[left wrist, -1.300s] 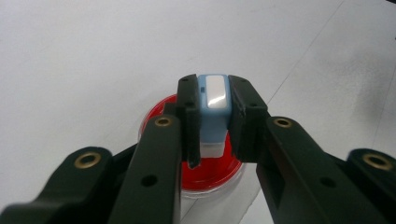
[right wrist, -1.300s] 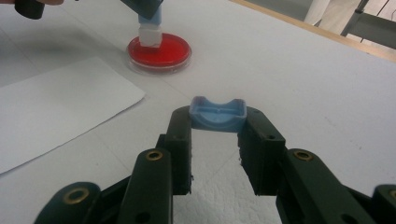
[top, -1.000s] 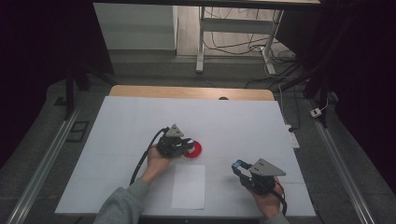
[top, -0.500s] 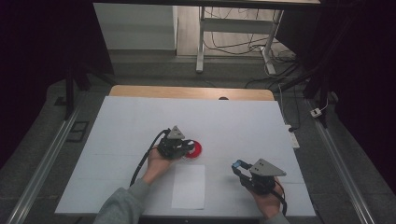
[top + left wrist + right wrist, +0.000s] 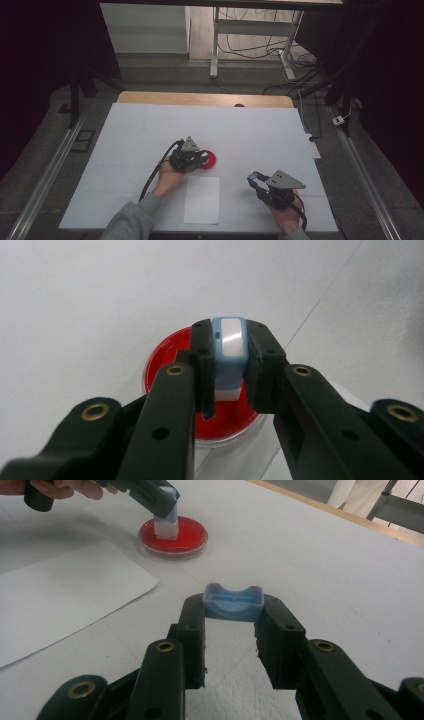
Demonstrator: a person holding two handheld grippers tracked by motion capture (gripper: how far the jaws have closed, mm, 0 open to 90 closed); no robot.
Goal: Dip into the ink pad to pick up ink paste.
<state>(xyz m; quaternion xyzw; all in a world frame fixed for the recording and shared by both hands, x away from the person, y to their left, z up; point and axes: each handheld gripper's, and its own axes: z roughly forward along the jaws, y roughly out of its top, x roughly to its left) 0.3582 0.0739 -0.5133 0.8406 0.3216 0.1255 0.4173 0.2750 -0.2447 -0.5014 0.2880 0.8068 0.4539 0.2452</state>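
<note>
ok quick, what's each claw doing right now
Left claw: shut on the stamp, over the red dish.
Right claw: shut on the blue cap.

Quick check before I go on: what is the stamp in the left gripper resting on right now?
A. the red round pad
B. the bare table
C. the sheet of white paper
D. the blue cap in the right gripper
A: the left gripper holds the blue-and-white stamp with its white base down on the red round pad, beside the sheet of white paper.
</note>
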